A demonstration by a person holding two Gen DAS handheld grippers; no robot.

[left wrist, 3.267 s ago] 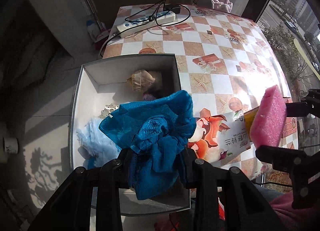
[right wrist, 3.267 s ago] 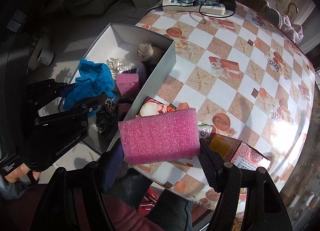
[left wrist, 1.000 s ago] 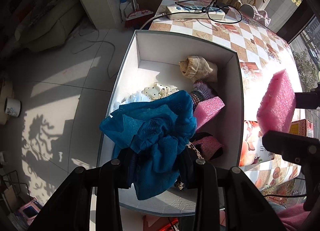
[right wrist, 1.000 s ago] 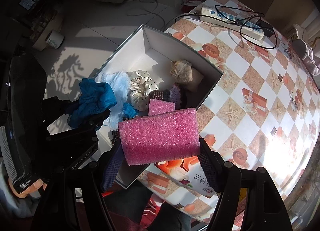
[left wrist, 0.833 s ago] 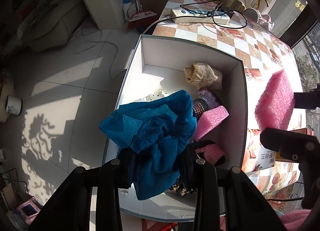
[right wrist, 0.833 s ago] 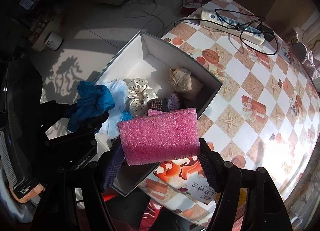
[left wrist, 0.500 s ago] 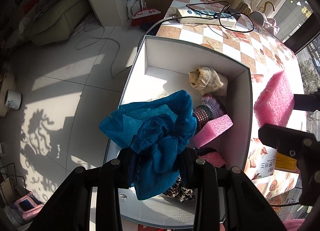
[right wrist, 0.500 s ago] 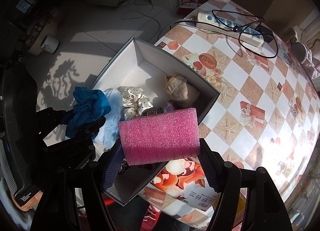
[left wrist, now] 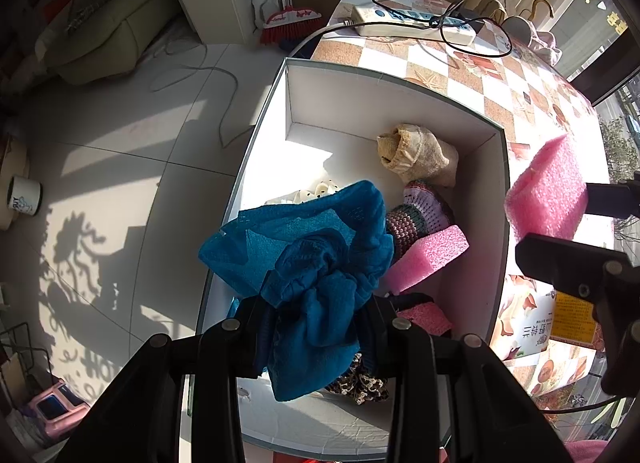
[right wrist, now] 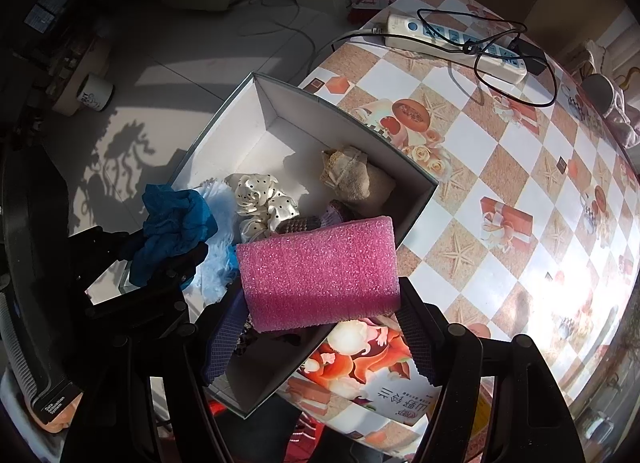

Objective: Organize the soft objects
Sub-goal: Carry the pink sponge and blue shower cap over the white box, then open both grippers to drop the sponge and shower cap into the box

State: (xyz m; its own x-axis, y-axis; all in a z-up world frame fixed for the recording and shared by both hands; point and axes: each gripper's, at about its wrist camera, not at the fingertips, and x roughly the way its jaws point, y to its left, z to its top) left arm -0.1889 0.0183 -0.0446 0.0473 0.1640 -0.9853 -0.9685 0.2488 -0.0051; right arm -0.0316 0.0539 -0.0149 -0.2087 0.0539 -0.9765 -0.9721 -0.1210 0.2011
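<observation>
My left gripper (left wrist: 316, 327) is shut on a crumpled blue cloth (left wrist: 312, 259) and holds it above the near left part of a white open box (left wrist: 384, 87). It also shows in the right wrist view (right wrist: 172, 223). My right gripper (right wrist: 320, 327) is shut on a pink foam block (right wrist: 320, 275), held above the box's right wall; the block also shows in the left wrist view (left wrist: 548, 191). In the box lie a beige pouch (left wrist: 416, 155), a knitted purple piece (left wrist: 420, 211), a smaller pink foam piece (left wrist: 428, 255), a white dotted scrunchie (right wrist: 264, 199) and a pale blue cloth (right wrist: 218, 259).
The box sits at the edge of a table with a checkered cloth (right wrist: 520, 167). A power strip with a black cable (right wrist: 456, 43) lies at the table's far end. A printed snack bag (right wrist: 376, 379) lies by the box's near right corner. A mug (right wrist: 94, 93) stands on the floor.
Both grippers have risen and drawn back, so more of the box shows. The blue cloth and the pink block stay held.
</observation>
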